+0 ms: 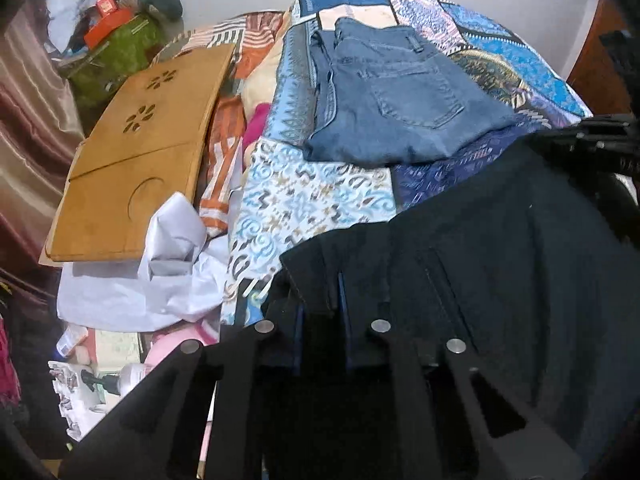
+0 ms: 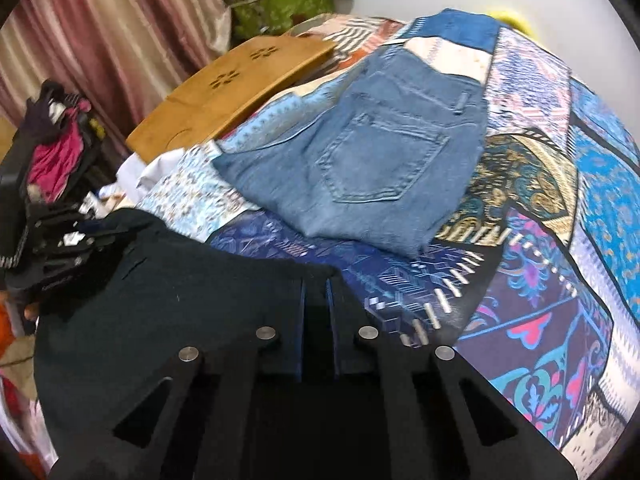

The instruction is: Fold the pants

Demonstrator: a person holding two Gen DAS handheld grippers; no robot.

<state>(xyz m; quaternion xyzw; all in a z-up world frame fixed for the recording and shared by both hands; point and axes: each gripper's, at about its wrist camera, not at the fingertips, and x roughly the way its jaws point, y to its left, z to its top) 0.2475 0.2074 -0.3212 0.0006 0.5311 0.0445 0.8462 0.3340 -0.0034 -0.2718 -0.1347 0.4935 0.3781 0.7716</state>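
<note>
Dark navy pants [image 1: 500, 248] hang spread between my two grippers over a patchwork bedspread [image 1: 304, 200]. My left gripper [image 1: 320, 292] is shut on the pants' left waist corner. My right gripper [image 2: 316, 292] is shut on the other corner of the pants [image 2: 180, 300]. The right gripper also shows at the right edge of the left wrist view [image 1: 592, 140], and the left gripper at the left of the right wrist view [image 2: 68, 240]. Folded blue jeans [image 1: 392, 96] lie on the bedspread beyond the dark pants, and show in the right wrist view [image 2: 360, 160].
A wooden lap tray [image 1: 140, 152] lies left of the bedspread, with white cloth [image 1: 160, 276] below it. A green box [image 1: 116, 56] with clutter stands at the back left by a curtain [image 2: 100, 40]. A clothes pile [image 2: 56, 152] sits at the left.
</note>
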